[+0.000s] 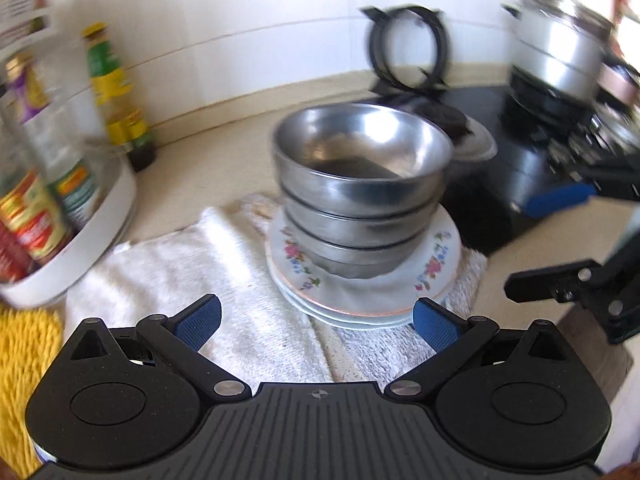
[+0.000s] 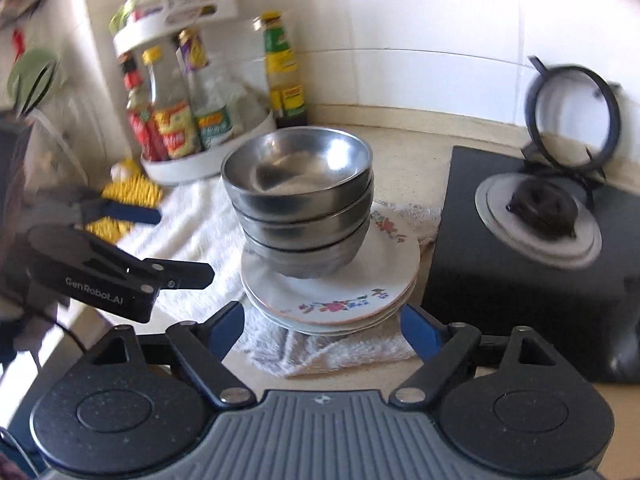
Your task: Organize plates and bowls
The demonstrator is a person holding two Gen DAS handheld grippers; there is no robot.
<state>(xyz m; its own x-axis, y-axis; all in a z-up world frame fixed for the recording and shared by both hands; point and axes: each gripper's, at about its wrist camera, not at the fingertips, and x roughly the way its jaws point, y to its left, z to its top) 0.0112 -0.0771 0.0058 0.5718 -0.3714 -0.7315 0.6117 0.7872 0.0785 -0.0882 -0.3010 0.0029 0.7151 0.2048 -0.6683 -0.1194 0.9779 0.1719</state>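
Observation:
Three nested steel bowls (image 1: 362,188) stand stacked on a pile of floral plates (image 1: 432,264) that rests on a white towel (image 1: 192,276). The same bowls (image 2: 300,200) and plates (image 2: 340,292) show in the right wrist view. My left gripper (image 1: 318,322) is open and empty, just short of the plates' near rim. My right gripper (image 2: 322,328) is open and empty, also just short of the plates. Each gripper shows in the other's view: the right one (image 1: 560,236) and the left one (image 2: 132,240), both open.
A white round rack of sauce bottles (image 1: 52,208) stands left of the towel, with a yellow cloth (image 1: 24,360) near it. A black stove top (image 2: 520,280) with a burner (image 2: 540,208) and a pot support ring (image 1: 408,48) lies to the right. A steel pot (image 1: 560,52) sits at the far right.

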